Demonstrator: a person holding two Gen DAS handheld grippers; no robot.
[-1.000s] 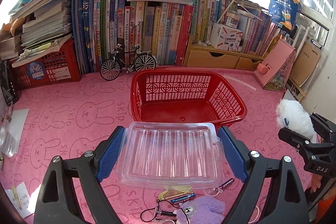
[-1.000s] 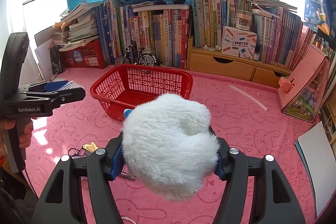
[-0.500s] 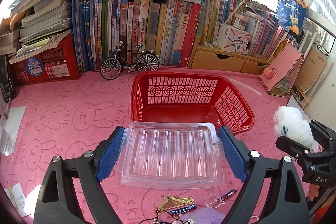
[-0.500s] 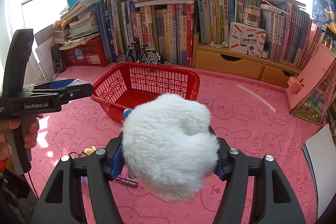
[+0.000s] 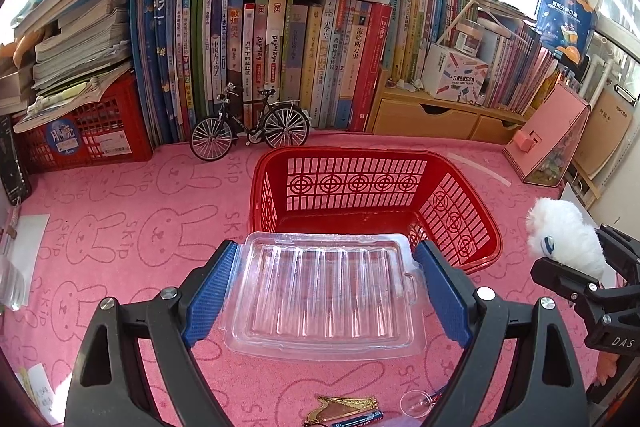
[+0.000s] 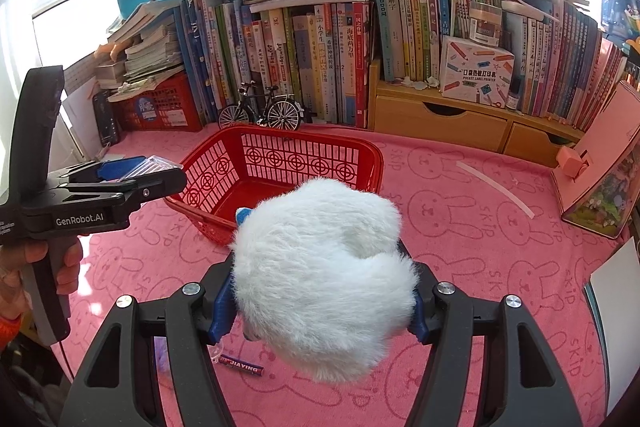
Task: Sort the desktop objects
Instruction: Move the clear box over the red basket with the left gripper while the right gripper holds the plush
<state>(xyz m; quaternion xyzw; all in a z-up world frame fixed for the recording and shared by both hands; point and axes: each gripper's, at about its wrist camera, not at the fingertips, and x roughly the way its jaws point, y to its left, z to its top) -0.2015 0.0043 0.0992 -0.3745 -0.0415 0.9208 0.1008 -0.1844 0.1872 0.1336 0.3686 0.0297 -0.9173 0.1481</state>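
Where books line, pink mat (image 5: 120,227) spreads.

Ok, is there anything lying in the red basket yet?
No, the red basket shows only its bare floor; the clear plastic tray and white plush toy are each held in a hand-held gripper.

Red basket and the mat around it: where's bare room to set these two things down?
The red basket is empty inside. Bare mat lies between it and the red crate, and right of it up to the white strip and pink house. Crowded: the near edge, with battery and gold harp.
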